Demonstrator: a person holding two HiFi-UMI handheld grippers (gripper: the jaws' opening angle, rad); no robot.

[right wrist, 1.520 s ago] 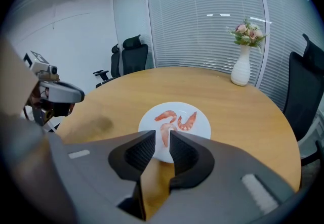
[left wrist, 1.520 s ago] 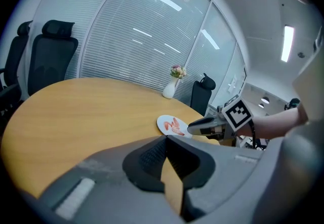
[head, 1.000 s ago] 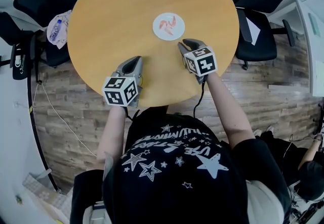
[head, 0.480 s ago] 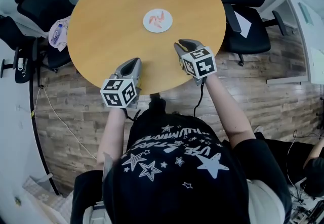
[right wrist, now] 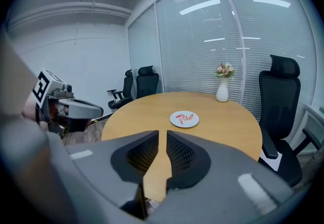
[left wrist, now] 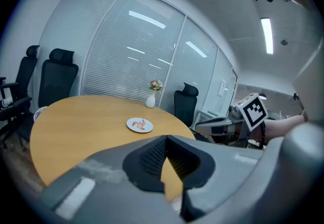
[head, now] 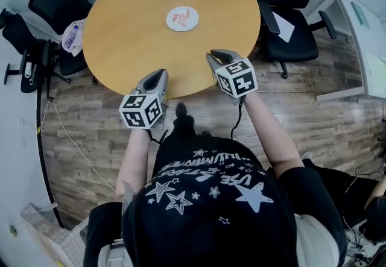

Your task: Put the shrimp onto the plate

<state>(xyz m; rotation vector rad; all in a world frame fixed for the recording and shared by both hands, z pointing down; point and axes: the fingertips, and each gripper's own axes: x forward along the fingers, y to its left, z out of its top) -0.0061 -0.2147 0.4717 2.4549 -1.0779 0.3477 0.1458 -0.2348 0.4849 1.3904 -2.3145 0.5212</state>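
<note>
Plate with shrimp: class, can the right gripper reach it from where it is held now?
Probably not as held. The right gripper hangs at the near edge of the table, and the plate sits well beyond it. Nothing stands between them, so a step forward should do.

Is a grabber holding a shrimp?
No, the left gripper and right gripper hold nothing; the shrimp lie on the plate.

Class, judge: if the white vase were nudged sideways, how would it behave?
The vase looks tall and narrow with flowers on top, so it would probably tip. It seems glazed, so possibly slippery and breakable.
</note>
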